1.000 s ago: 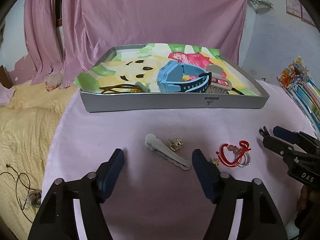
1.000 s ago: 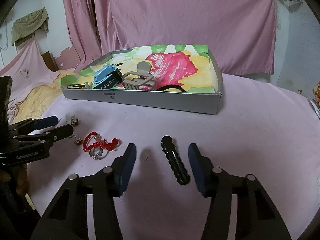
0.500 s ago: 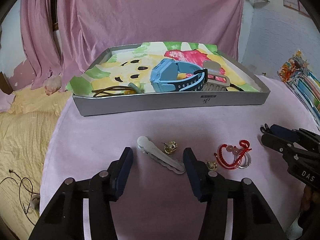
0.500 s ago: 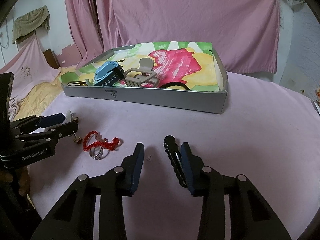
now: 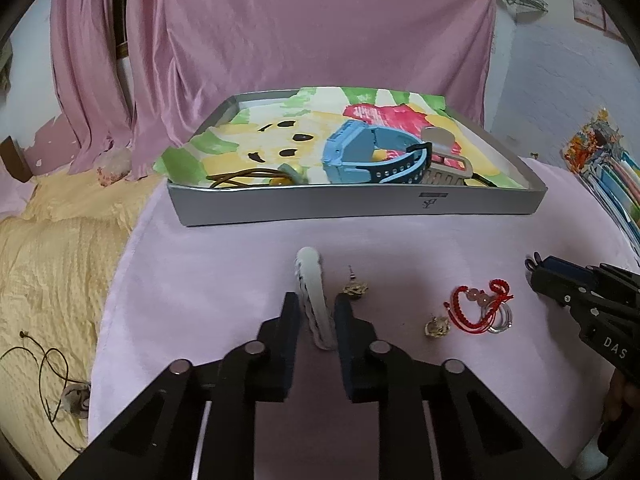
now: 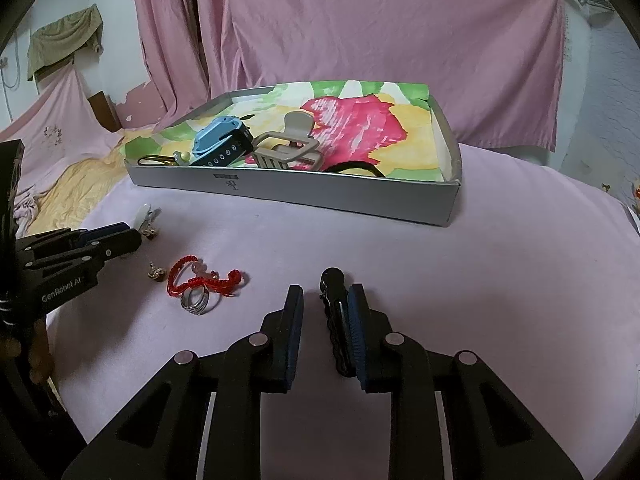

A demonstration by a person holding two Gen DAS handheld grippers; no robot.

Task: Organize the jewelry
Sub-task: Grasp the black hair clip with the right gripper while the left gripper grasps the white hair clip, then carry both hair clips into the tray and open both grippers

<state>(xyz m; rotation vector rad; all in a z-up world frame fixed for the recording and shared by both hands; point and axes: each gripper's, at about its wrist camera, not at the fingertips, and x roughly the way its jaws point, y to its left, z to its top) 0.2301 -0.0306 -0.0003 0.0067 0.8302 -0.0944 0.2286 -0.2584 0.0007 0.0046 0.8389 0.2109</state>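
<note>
Clips lie lengthwise, pointing 12 o'clock: white scalloped plastic hair clip between narrowed left tongs, grip unconfirmed; black scalloped hair clip against right tongs' 3 o'clock finger, ungripped.

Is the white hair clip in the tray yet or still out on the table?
Out. The white clip lies on the pink cloth in front of the tray, between the left gripper's fingers.

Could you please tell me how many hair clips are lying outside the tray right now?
2. The white clip lies between the left gripper's fingers; the black clip lies between the right gripper's fingers, against the right one. Both are on the pink cloth.
</note>
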